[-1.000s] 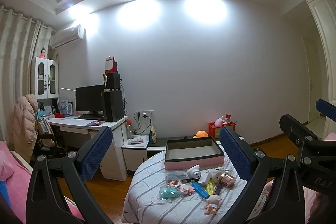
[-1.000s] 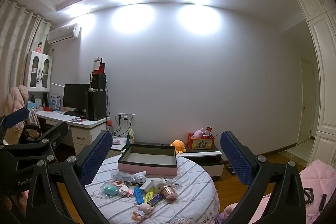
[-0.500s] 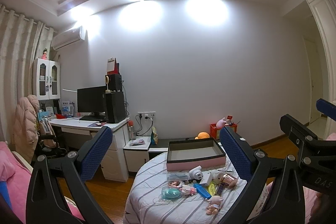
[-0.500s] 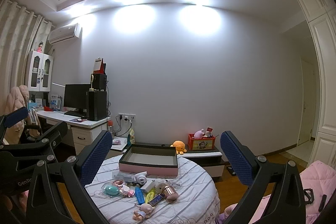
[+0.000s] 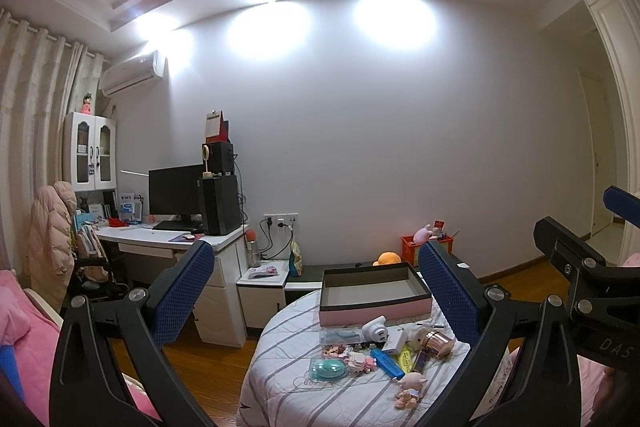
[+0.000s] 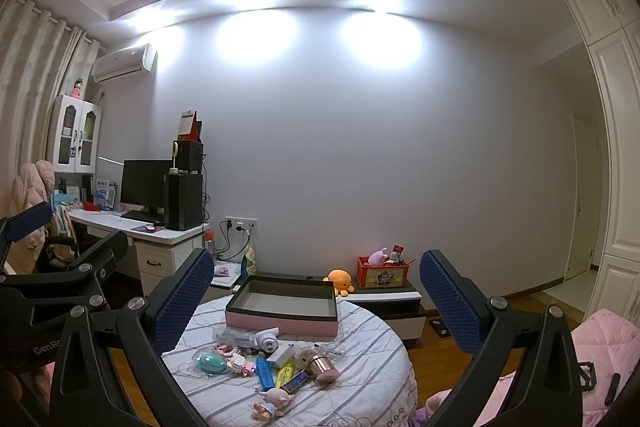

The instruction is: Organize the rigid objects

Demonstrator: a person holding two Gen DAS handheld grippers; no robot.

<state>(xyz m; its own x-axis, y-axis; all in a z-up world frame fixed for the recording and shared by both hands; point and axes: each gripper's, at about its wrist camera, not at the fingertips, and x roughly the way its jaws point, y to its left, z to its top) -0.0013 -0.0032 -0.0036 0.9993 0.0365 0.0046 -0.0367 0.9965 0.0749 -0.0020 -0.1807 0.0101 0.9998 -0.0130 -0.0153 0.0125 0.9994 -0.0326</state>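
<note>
- The left gripper (image 5: 316,291) is held up in the air, well short of the pink box (image 5: 374,301); its blue-padded fingers (image 5: 182,293) are spread wide with nothing between them.
- On the round striped table (image 6: 360,393), the pink box, open-topped with a dark rim, sits at the far side; nothing shows inside it.
- Nearer than the box lies a loose cluster of small items. Farthest left of the box's near wall is a teal oval case (image 6: 211,363) in a clear shell.
- Just in front of the box is a small white camera (image 6: 267,339), touching or nearly touching its wall.
- Nearer than the camera lie a blue bar (image 6: 264,373) and a yellow marker (image 6: 285,373), side by side.
- To their right a rose-gold cylinder (image 6: 322,367) lies on its side.
- Nearest of all from the box is a small doll figure (image 6: 272,402), lying down.
- The right gripper (image 6: 316,293) hovers short of the table, aimed toward the box, fingers wide apart and holding nothing.
</note>
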